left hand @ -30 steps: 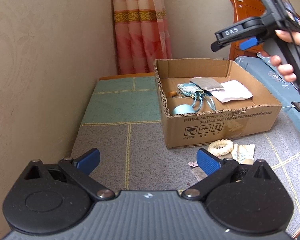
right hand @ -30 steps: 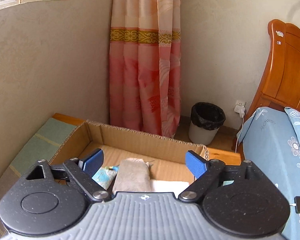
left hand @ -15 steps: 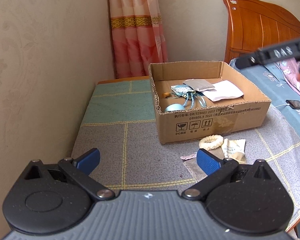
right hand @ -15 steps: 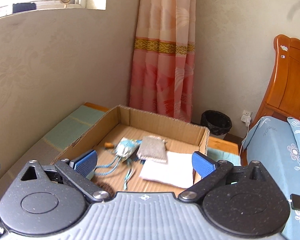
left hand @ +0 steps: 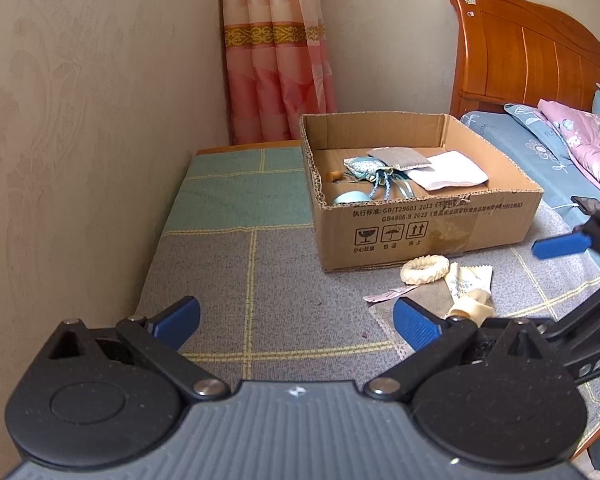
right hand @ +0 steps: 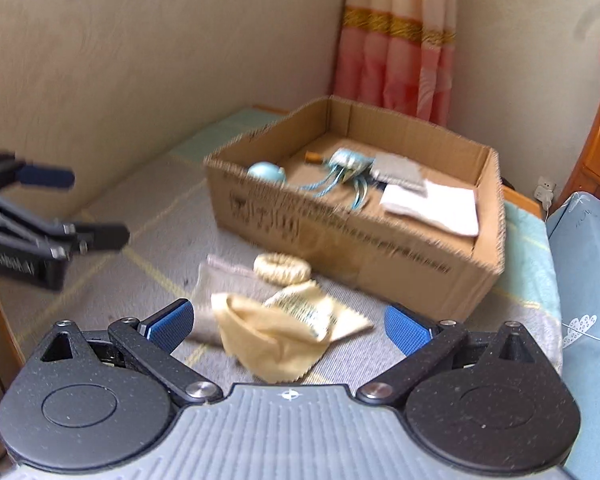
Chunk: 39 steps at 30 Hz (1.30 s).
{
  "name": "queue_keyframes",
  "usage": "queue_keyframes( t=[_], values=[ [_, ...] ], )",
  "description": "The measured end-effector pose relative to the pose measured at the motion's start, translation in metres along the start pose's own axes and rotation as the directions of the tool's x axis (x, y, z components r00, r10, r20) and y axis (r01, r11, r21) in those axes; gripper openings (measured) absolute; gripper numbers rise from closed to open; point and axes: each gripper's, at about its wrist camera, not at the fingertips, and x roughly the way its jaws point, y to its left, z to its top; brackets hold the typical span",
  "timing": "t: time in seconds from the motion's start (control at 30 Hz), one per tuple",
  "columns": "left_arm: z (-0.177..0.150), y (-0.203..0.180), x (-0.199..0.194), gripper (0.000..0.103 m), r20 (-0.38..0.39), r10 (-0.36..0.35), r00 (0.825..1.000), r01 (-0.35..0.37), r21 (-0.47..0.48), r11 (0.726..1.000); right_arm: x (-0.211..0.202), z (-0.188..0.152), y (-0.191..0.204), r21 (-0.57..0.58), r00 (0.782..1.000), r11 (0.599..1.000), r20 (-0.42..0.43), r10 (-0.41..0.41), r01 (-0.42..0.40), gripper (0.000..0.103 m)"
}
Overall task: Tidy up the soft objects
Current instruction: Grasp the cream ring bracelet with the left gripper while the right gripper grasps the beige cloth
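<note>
Right gripper jaws spread wide, nothing clamped, above yellow cloth lying on mat. Left gripper jaws likewise apart, empty. Woven ring just beside cardboard box. Box holds blue tasselled pouch, grey pad, white cloth, pale blue round item.

Beige walls, pink curtain in the corner, wooden headboard, daylight

A home bedroom is shown.
A wooden headboard and floral bedding are seen beside a curtain.
</note>
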Motion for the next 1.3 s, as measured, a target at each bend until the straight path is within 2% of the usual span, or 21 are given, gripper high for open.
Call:
queue_keyframes(
  t=[0.2, 0.33, 0.43, 0.73, 0.93, 1.1, 1.3],
  values=[
    [-0.001, 0.001, 0.004, 0.102, -0.017, 0.0, 1.0, 0.0, -0.003, 1.0, 0.032, -0.007, -0.002, 0.055, 0.999, 0.998, -0.051, 0.008, -0.006, 0.103],
    [-0.002, 0.001, 0.01, 0.102, -0.035, 0.001, 0.999, -0.001, 0.0, 1.0, 0.047, -0.008, -0.011, 0.103, 0.998, 0.994, -0.068, -0.017, 0.024, 0.103],
    [-0.001, -0.001, 0.015, 0.102, -0.047, 0.0, 0.999, 0.0, 0.006, 1.0, 0.052, -0.008, -0.019, 0.148, 0.998, 0.989, -0.07, -0.002, 0.012, 0.103],
    [0.0, -0.009, 0.022, 0.102, -0.067, -0.008, 0.998, 0.01, 0.03, 0.999, 0.06, -0.006, -0.038, 0.238, 0.997, 0.97, -0.067, -0.042, 0.056, 0.103],
    [0.001, -0.016, 0.025, 0.102, -0.081, -0.007, 0.997, 0.011, 0.049, 0.999, 0.062, -0.009, -0.036, 0.228, 0.997, 0.971, -0.046, -0.069, 0.078, 0.103],
    [0.002, -0.021, 0.027, 0.102, -0.092, -0.014, 0.996, 0.02, 0.065, 0.998, 0.059, -0.014, -0.043, 0.234, 0.99, 0.963, -0.063, -0.126, 0.137, 0.103],
    [0.003, -0.031, 0.033, 0.102, -0.111, -0.036, 0.993, 0.045, 0.084, 0.995, 0.059, -0.018, -0.047, 0.216, 0.99, 0.968, -0.068, -0.12, 0.132, 0.103]
  ],
)
